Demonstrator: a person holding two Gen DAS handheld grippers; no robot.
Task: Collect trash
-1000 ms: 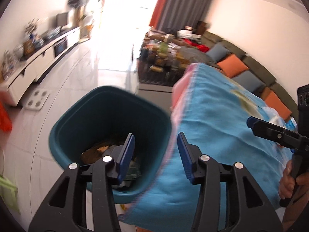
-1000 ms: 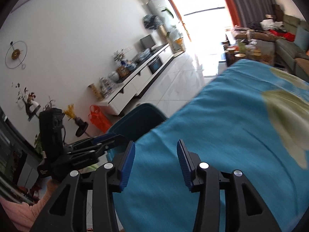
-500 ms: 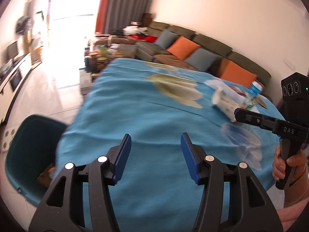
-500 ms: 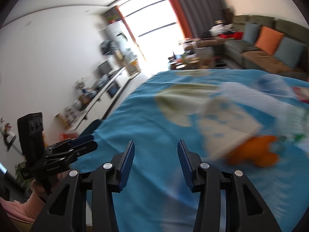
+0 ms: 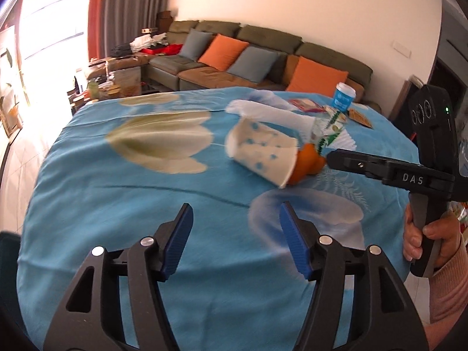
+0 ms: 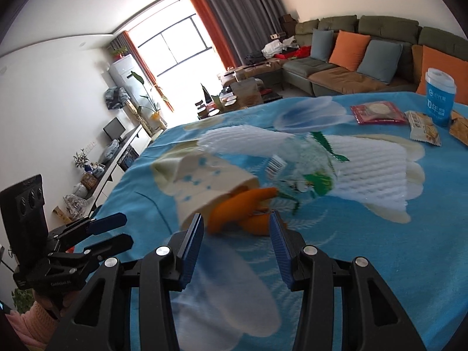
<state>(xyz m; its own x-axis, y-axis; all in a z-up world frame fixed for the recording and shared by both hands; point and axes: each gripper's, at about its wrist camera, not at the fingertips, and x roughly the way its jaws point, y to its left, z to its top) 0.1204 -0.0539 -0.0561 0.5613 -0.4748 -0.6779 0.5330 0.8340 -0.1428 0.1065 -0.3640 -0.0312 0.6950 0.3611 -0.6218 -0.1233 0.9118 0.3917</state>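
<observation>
2 handheld grippers hang over a table draped in a bright blue cloth printed with pale tulips [image 5: 122,193], the biggest thing in view and the surface where all the rubbish lies. Behind it runs an olive-green sectional sofa with orange and grey cushions [image 5: 263,49].

Next in size is the litter near the middle of the cloth: a sheet of white foam fruit netting [image 6: 377,169], a tipped-over white paper cup with blue dots [image 5: 260,152] lying on its side with its mouth toward the left gripper, curls of orange peel [image 6: 242,213] touching the cup's base, and a crumpled clear wrapper with green print [image 6: 310,172] just behind the peel. A blue lidded paper cup [image 6: 440,96] stands upright near the far edge, flat snack packets [image 6: 377,112] beside it.

The left gripper [image 5: 235,239] has just been opening; its blue pads stand spread with only cloth between them, well short of the cup. The right gripper [image 6: 235,247] has also widened a little, jaws apart and empty, lined up just before the peel, probably its next pick.
</observation>
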